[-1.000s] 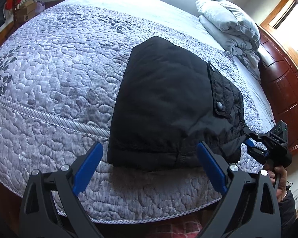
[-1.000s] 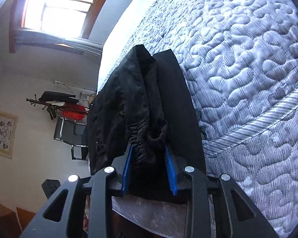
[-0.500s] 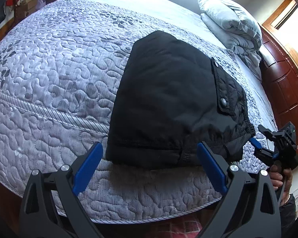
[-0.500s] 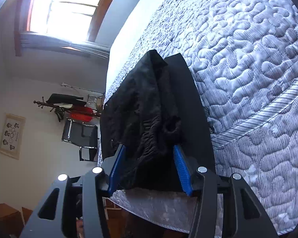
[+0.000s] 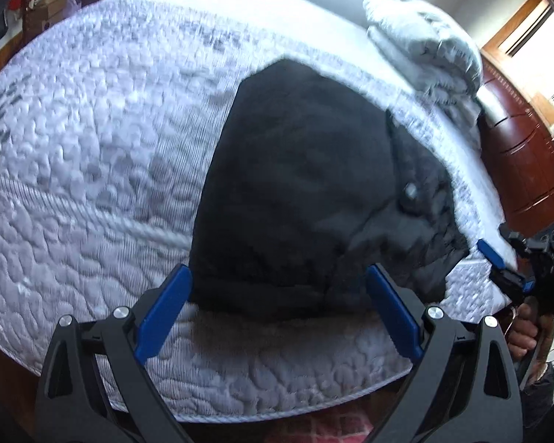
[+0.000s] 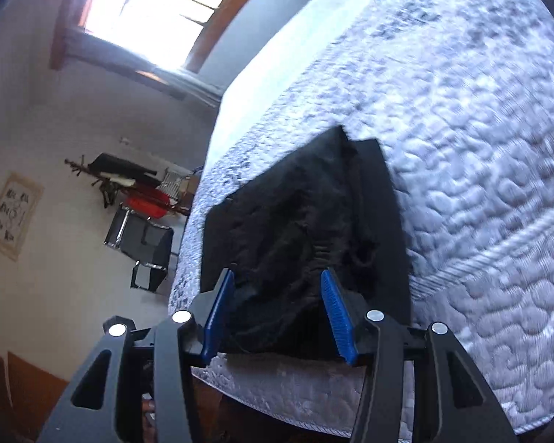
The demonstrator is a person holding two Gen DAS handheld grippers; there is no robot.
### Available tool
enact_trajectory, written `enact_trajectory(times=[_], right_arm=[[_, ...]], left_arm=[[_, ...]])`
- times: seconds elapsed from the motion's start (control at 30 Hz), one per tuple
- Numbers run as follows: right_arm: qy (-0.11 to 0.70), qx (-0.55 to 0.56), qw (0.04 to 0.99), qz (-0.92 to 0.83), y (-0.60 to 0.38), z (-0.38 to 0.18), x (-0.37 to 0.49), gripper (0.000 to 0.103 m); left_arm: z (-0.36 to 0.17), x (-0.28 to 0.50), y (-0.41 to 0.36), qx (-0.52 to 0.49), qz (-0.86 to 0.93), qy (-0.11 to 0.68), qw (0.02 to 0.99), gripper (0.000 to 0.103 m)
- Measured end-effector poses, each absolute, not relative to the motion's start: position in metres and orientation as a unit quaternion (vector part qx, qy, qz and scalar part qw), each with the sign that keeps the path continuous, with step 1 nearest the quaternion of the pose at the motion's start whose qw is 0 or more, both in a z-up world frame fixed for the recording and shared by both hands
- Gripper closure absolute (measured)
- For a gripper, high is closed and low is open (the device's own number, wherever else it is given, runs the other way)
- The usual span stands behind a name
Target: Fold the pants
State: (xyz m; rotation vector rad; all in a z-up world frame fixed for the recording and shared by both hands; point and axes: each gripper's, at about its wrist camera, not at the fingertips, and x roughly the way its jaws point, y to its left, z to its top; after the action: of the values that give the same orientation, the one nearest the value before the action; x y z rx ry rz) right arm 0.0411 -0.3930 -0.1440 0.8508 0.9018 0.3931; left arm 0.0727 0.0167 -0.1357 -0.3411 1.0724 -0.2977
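Note:
Black padded pants [image 5: 295,184] lie folded into a compact block near the front edge of the quilted bed [image 5: 92,147]; a snap pocket flap shows on their right side. My left gripper [image 5: 277,273] hovers open and wide over the near edge of the pants, touching nothing. My right gripper [image 6: 277,275] is open. The gathered waistband end of the pants [image 6: 295,221] lies beyond its blue pads, which do not press on it. In the left wrist view the right gripper [image 5: 498,267] sits just off the pants' right corner, held by a hand [image 5: 524,328].
A folded pale duvet [image 5: 424,44] lies at the far right of the bed beside a dark wooden bed frame [image 5: 524,170]. Off the bed stand a black chair [image 6: 144,240] and a coat rack [image 6: 129,181] under a bright window [image 6: 158,11].
The right gripper's jaws spread and let go of the waistband bunch, then drew back and rose. The pants settled flat. The left gripper barely moved.

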Motion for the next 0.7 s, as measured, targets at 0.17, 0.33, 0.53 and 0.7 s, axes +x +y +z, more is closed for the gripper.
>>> enact_trajectory(times=[0.17, 0.33, 0.53, 0.7], right_arm=[[0.432, 0.383, 0.793, 0.194, -0.377, -0.142, 0.052, 0.052], [0.459, 0.371, 0.787, 0.178, -0.368, -0.16, 0.051, 0.053], [0.465, 0.396, 0.773, 0.172, -0.376, -0.178, 0.048, 0.062], [0.463, 0.398, 0.771, 0.178, -0.378, -0.176, 0.049, 0.061]], left_arm=[[-0.139, 0.085, 0.01, -0.145, -0.14, 0.518, 0.832, 0.008], [-0.153, 0.086, 0.006, -0.133, -0.134, 0.527, 0.829, 0.007], [-0.163, 0.088, 0.007, -0.137, -0.136, 0.532, 0.825, 0.004], [-0.157, 0.09, 0.008, -0.136, -0.137, 0.533, 0.824, 0.004]])
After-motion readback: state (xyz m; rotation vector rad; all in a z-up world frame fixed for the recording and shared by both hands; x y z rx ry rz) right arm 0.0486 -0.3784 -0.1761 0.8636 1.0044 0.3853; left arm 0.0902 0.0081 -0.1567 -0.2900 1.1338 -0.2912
